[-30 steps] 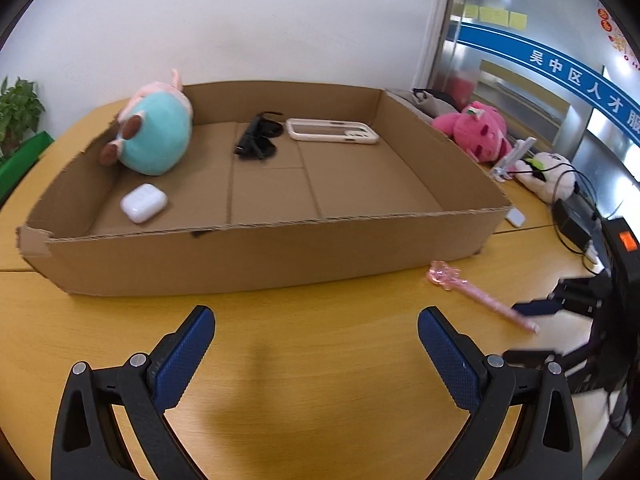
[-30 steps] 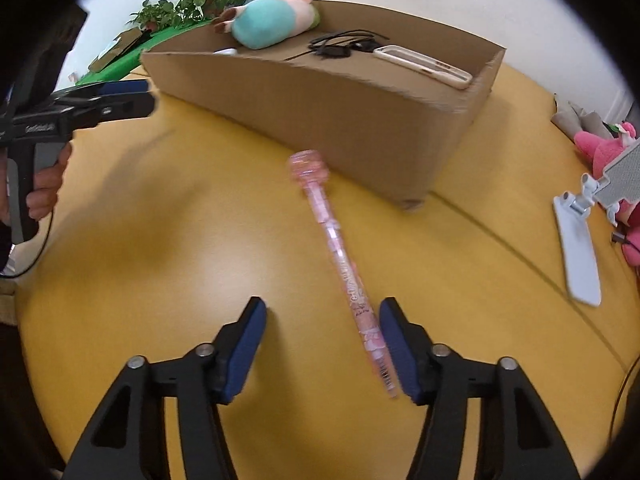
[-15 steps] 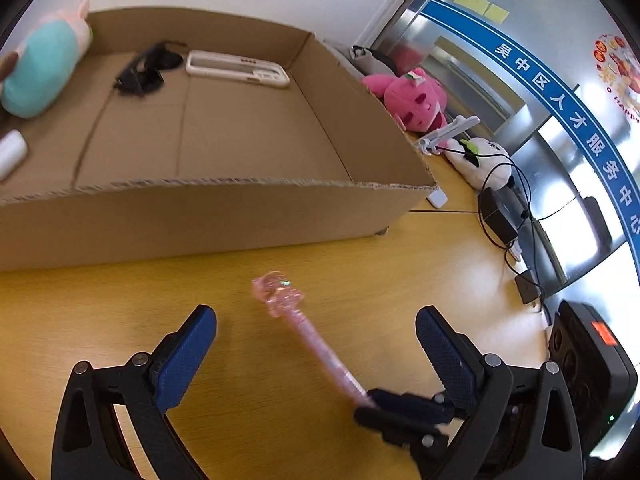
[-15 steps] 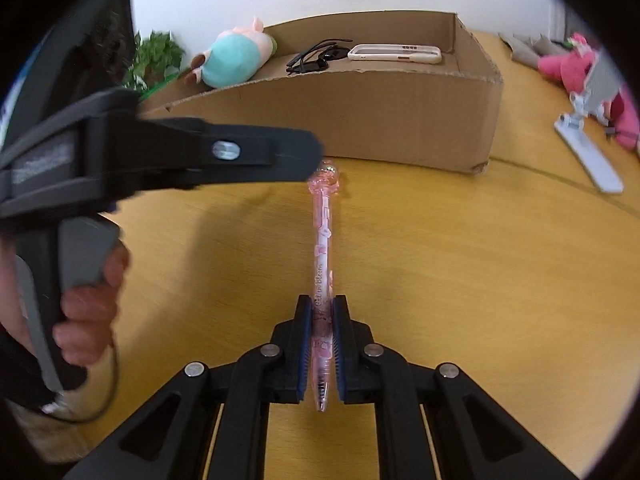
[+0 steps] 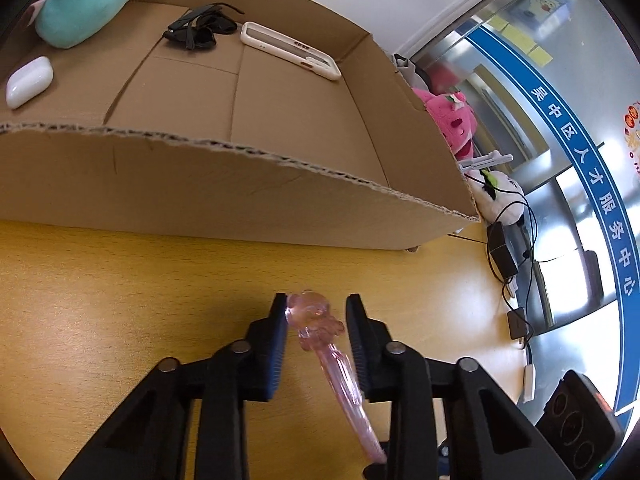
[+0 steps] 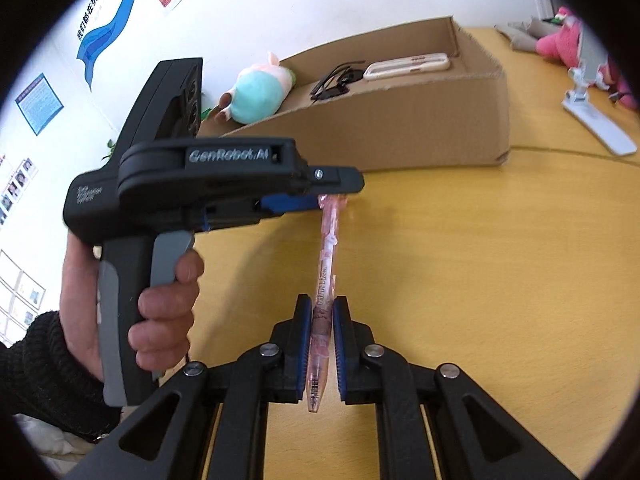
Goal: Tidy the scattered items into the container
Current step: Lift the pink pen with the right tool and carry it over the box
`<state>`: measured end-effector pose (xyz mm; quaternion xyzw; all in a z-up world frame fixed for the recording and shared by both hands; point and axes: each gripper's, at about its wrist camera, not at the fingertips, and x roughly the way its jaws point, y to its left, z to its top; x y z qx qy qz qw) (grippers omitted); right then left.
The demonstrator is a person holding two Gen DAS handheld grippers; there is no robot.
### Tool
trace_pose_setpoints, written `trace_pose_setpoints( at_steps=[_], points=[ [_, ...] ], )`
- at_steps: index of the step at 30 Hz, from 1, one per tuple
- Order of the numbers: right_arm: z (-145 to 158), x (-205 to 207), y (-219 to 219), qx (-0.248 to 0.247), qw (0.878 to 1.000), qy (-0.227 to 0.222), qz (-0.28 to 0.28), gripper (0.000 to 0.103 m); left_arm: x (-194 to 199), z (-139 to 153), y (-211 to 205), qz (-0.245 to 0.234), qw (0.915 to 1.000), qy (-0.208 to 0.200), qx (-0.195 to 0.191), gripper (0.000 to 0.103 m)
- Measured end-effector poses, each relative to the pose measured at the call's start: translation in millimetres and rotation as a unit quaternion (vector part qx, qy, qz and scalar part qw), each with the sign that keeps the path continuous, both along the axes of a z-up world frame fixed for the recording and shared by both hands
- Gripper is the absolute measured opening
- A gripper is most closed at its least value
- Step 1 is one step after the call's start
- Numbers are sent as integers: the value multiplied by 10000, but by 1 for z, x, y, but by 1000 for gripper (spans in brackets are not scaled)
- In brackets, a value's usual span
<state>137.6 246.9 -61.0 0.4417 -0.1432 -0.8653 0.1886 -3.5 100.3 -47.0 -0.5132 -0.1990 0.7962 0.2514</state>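
Note:
A pink translucent pen [image 6: 326,280] with a bear-shaped top is held above the yellow table. My right gripper [image 6: 322,334] is shut on its lower barrel. My left gripper [image 5: 316,312] brackets the bear-shaped top [image 5: 310,316]; the left pad touches it, and a small gap shows at the right pad. The left gripper also shows in the right wrist view [image 6: 320,196] from the side. The cardboard box [image 5: 240,192] lies just beyond, holding a teal plush [image 5: 84,4], a white earbud case [image 5: 29,82], black sunglasses [image 5: 200,32] and a white phone case [image 5: 290,50].
To the right of the box lie a pink plush [image 5: 450,124], a white plush [image 5: 498,196] with black cables and adapters [image 5: 502,256]. A white phone stand [image 6: 596,120] stands on the table at the right. A wall is behind the box.
My right gripper lifted the pen off the table. My left gripper moved in over the pen's top and narrowed its jaws from wide open to nearly shut around it.

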Motion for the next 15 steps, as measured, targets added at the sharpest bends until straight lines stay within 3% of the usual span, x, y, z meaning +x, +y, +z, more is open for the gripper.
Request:
trace_pose_setpoints(
  at_steps=[6,15],
  points=[
    [-7,-2,-19,-164,9992,-173,327,12,5,6,1,-153,9998,102,-26,22],
    [15,-5,-27,-188,9983,99,547,12,15,64,-7,-237,9962,818,-185,19]
  ],
)
